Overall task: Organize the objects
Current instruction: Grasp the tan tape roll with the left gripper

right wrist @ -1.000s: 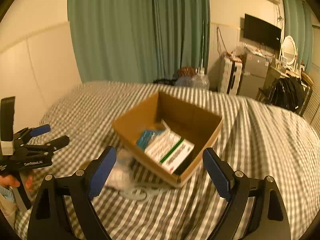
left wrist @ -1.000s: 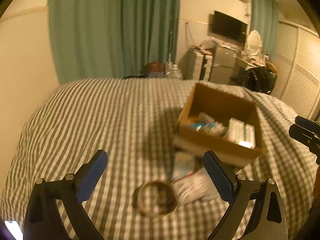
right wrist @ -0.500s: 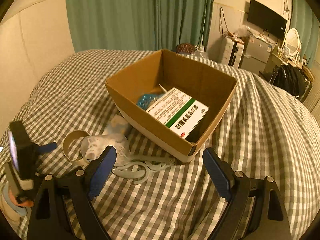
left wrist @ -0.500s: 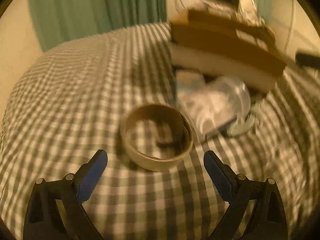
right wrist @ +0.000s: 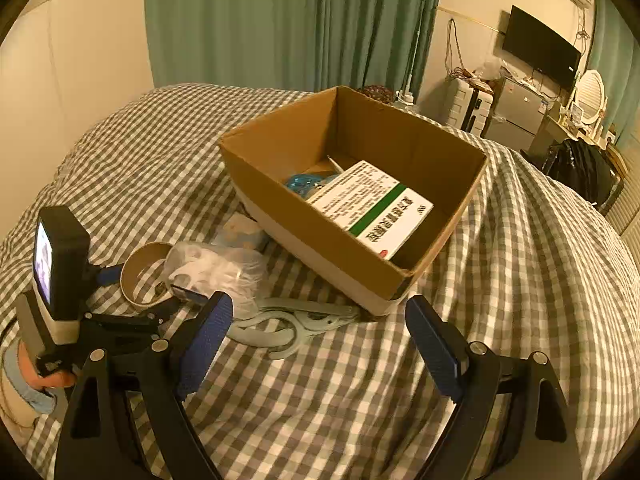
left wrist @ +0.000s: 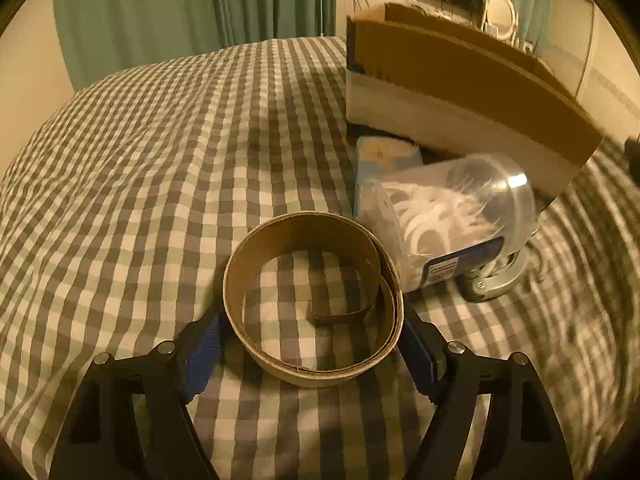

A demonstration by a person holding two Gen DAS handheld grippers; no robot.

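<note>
A cardboard tape ring (left wrist: 312,232) lies on the checked bedspread, and my left gripper (left wrist: 309,318) is shut on it, one blue pad against each side. The right wrist view shows the same ring (right wrist: 128,280) held by the left gripper (right wrist: 140,292) at the far left. My right gripper (right wrist: 318,302) hovers open above the bed with nothing held, in front of the open cardboard box (right wrist: 280,216). That box holds a white and green medicine carton (right wrist: 376,208) and a blue blister pack (right wrist: 304,182).
Beside the ring lie a clear bag of white plastic rings (left wrist: 448,216), a pale blue packet (left wrist: 384,156) and grey scissor-like tongs (right wrist: 280,328), all against the box's (left wrist: 460,80) near wall. A hand (right wrist: 48,376) holds the left gripper. Curtains and furniture stand beyond the bed.
My left gripper dropped toward the bed, moved onto the tape ring and narrowed its fingers against it. The right gripper came closer to the box and stayed open.
</note>
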